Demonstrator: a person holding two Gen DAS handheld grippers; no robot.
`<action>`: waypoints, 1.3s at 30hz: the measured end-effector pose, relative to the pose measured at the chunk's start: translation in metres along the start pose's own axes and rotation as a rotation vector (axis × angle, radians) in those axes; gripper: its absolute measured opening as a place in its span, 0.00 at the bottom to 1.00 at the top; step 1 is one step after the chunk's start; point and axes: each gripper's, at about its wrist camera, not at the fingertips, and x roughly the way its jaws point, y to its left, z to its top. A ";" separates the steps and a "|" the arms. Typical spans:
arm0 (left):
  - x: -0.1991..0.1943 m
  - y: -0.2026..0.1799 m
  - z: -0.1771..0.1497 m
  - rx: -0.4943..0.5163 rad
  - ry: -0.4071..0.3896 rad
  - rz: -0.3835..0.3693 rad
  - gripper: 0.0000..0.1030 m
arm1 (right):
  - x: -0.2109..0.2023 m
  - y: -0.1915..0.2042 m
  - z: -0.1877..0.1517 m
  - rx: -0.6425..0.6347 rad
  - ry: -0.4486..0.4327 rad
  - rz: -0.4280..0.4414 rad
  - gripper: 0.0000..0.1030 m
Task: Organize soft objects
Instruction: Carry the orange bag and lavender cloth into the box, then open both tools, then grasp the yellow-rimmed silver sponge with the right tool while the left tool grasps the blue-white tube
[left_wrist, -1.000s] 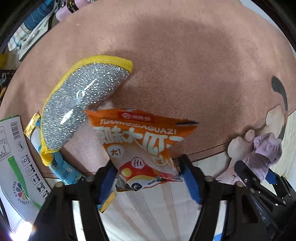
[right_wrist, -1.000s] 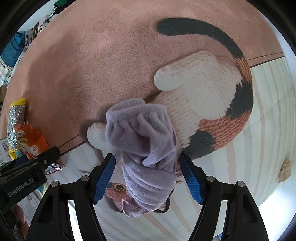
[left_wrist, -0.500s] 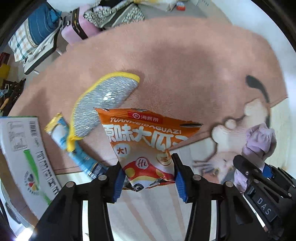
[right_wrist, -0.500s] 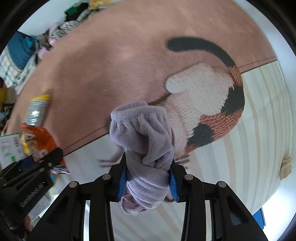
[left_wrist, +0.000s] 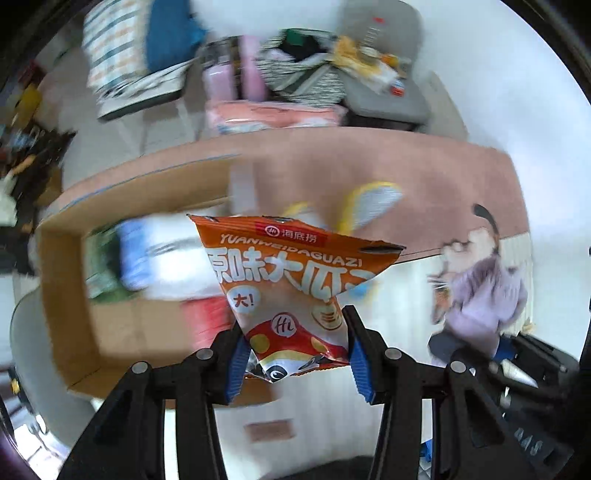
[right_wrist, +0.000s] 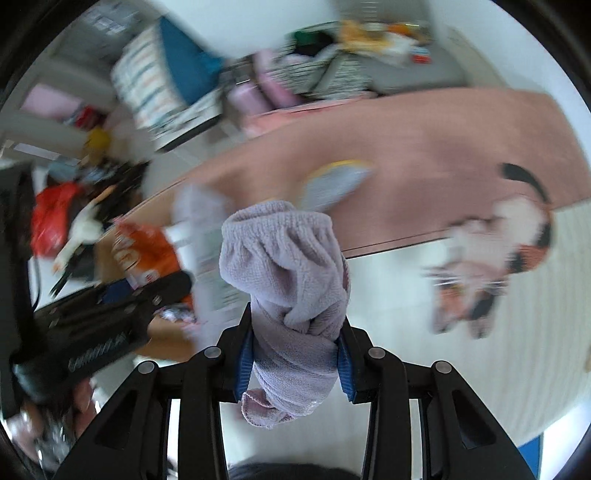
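My left gripper (left_wrist: 295, 347) is shut on an orange snack bag (left_wrist: 291, 280), which hangs high above the floor over an open cardboard box (left_wrist: 70, 295). Blurred white, blue and red packs lie inside the box. My right gripper (right_wrist: 295, 350) is shut on a bunched lilac towel (right_wrist: 288, 266), lifted well above the cat-pattern rug (right_wrist: 443, 147). In the left wrist view the lilac towel (left_wrist: 484, 291) and the right gripper show at the right edge. The orange bag (right_wrist: 144, 251) and the left gripper appear at the left in the right wrist view.
A silver scrubbing pad with yellow trim (left_wrist: 373, 203) lies on the pink rug (left_wrist: 424, 173). Beyond the rug stand a pink suitcase (left_wrist: 236, 77), a checked bag (left_wrist: 122, 62) and a grey seat heaped with clothes (left_wrist: 369, 59). Dark clutter and a red bag (right_wrist: 51, 218) sit at the far left.
Both grippers closed on their loads, then rose and swung left. The bag and towel left the rug; the cardboard box now lies below the left gripper, and the room's far side shows.
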 end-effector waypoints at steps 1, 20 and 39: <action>-0.002 0.022 -0.004 -0.021 0.007 0.008 0.43 | 0.010 0.028 -0.006 -0.030 0.016 0.028 0.39; 0.108 0.207 -0.033 -0.195 0.350 -0.053 0.45 | 0.216 0.197 -0.029 -0.164 0.208 -0.083 0.40; 0.023 0.186 -0.061 -0.170 0.158 0.056 0.99 | 0.156 0.193 -0.038 -0.174 0.173 -0.170 1.00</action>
